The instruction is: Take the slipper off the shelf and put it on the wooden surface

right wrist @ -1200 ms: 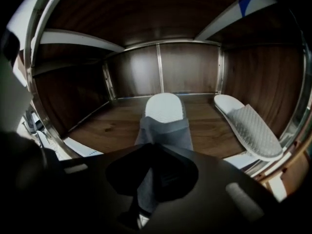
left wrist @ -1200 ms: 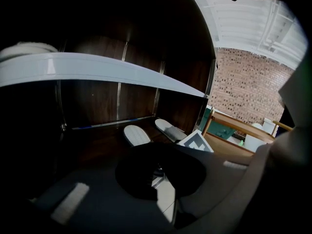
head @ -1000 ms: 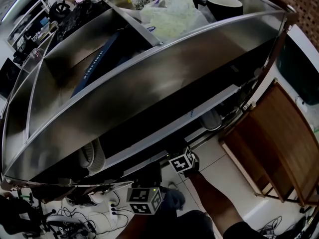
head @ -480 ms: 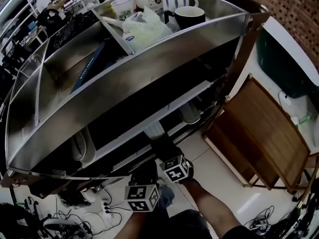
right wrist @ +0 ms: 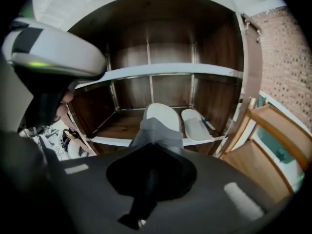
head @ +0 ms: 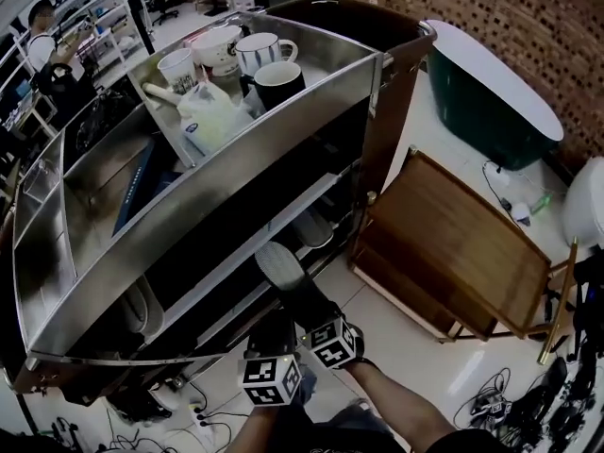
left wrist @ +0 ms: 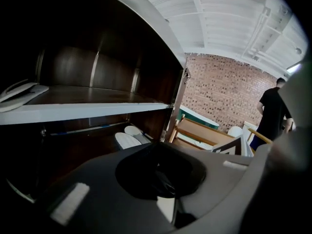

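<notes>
Clenching the slipper (right wrist: 161,118) clear of the shelf (right wrist: 161,72), the right gripper (right wrist: 153,152) is holding short of the wooden surface (head: 453,243); the left gripper (left wrist: 163,182) is idling closed, empty.

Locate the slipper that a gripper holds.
Head view, lower centre: the slipper is in the right gripper in front of the bottom shelf, left of the wooden surface. A second slipper lies behind it.

Mugs (head: 260,53) cluster beside a white plastic bag (head: 209,111); green tub (head: 472,111) apart.
</notes>
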`<state>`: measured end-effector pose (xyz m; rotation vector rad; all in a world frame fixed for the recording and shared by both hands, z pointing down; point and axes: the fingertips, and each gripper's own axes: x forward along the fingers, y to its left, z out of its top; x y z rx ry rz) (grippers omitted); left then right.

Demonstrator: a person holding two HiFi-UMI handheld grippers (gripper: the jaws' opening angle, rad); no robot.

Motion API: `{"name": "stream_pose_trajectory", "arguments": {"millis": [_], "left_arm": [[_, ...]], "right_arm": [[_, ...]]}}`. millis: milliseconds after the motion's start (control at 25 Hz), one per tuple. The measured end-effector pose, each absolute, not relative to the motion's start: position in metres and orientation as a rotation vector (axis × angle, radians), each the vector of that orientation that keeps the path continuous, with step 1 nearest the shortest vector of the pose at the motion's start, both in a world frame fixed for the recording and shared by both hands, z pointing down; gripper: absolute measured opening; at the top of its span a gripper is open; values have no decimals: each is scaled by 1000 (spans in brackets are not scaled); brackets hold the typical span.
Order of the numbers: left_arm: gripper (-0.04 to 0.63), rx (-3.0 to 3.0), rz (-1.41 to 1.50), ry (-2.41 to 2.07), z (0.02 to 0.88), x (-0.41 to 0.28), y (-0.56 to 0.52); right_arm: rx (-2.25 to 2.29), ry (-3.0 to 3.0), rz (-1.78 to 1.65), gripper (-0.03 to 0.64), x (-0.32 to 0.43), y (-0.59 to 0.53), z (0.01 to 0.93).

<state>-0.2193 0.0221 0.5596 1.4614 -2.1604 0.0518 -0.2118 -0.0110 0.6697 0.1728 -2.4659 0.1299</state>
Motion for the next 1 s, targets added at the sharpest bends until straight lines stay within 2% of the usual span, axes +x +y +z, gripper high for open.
{"name": "stream_pose_trajectory", "arguments": {"millis": [1000], "left_arm": [[5, 1986, 76, -1726, 489, -149, -135]], "right_arm": [[963, -2402, 234, 8, -98, -155, 566]]}}
